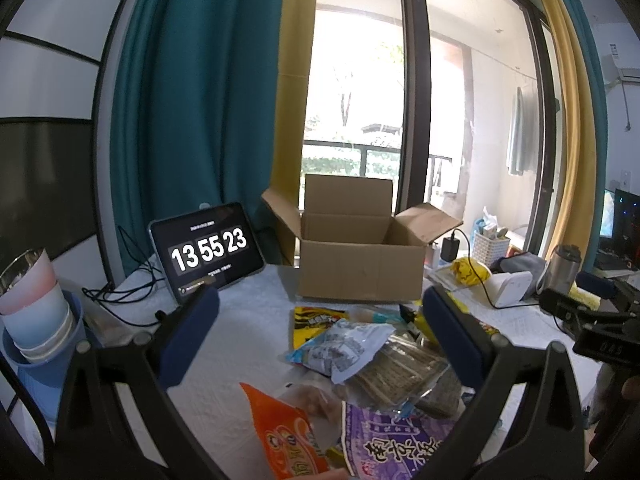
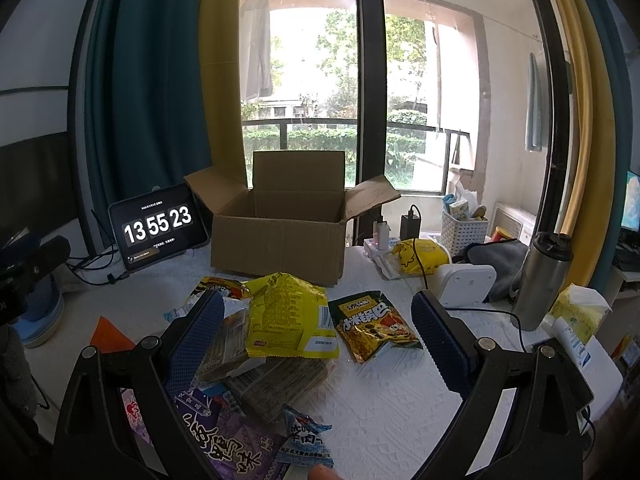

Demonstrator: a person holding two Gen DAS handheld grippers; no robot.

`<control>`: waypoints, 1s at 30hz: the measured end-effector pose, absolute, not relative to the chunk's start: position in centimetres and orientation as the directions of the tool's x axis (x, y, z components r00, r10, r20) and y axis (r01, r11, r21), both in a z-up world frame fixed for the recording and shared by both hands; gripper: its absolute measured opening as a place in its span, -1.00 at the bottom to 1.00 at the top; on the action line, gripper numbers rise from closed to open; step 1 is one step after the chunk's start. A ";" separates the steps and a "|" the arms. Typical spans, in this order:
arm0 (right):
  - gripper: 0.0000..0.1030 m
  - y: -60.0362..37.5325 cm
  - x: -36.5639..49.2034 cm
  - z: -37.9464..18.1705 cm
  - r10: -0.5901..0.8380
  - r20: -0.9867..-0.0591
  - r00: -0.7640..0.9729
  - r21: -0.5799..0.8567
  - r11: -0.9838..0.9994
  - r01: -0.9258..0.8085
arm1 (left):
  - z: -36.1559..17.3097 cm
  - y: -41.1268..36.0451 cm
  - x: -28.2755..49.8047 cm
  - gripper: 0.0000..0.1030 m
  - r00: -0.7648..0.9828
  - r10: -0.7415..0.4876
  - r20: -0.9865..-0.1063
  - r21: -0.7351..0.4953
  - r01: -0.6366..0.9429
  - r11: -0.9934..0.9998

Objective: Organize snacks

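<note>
An open cardboard box (image 1: 360, 268) (image 2: 280, 240) stands at the back of the white table, and I see nothing inside it. In front of it lies a heap of snack packets. The left wrist view shows an orange packet (image 1: 284, 436), a purple packet (image 1: 392, 444), a pale blue packet (image 1: 340, 348) and clear packs of brown sticks (image 1: 404, 372). The right wrist view shows a yellow packet (image 2: 288, 312), a dark gold packet (image 2: 372, 328), the purple packet (image 2: 236, 440) and a small blue packet (image 2: 306, 440). My left gripper (image 1: 320, 336) and right gripper (image 2: 316, 340) both hover open over the heap, holding nothing.
A tablet clock (image 1: 208, 248) (image 2: 160, 228) leans left of the box with cables beside it. Stacked cups (image 1: 36, 312) stand far left. A steel flask (image 2: 544, 280), a white device (image 2: 468, 284), a white basket (image 2: 464, 232) and a yellow bag (image 2: 420, 256) crowd the right.
</note>
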State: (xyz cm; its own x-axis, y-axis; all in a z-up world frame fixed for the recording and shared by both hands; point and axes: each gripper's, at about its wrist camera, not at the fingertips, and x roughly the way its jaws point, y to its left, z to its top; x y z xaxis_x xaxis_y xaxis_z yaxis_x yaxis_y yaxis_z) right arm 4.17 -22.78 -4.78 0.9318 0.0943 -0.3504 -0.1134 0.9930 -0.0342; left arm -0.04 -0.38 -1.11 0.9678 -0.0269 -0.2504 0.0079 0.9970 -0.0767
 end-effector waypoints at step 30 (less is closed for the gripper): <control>0.89 -19.7 9.6 -10.1 0.125 -0.539 0.833 -0.059 0.981 -0.185 | -10.7 3.6 3.3 0.99 0.817 0.039 -0.575 -0.104 -0.120 0.987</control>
State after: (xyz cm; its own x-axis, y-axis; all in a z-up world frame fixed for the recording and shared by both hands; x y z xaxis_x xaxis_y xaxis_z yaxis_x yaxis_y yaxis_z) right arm 9.64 -19.73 -10.08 0.8332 0.1249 -0.5387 -0.1851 0.9809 -0.0589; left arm 3.31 3.62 -10.71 0.8175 0.0388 -0.5747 -0.1198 0.9874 -0.1038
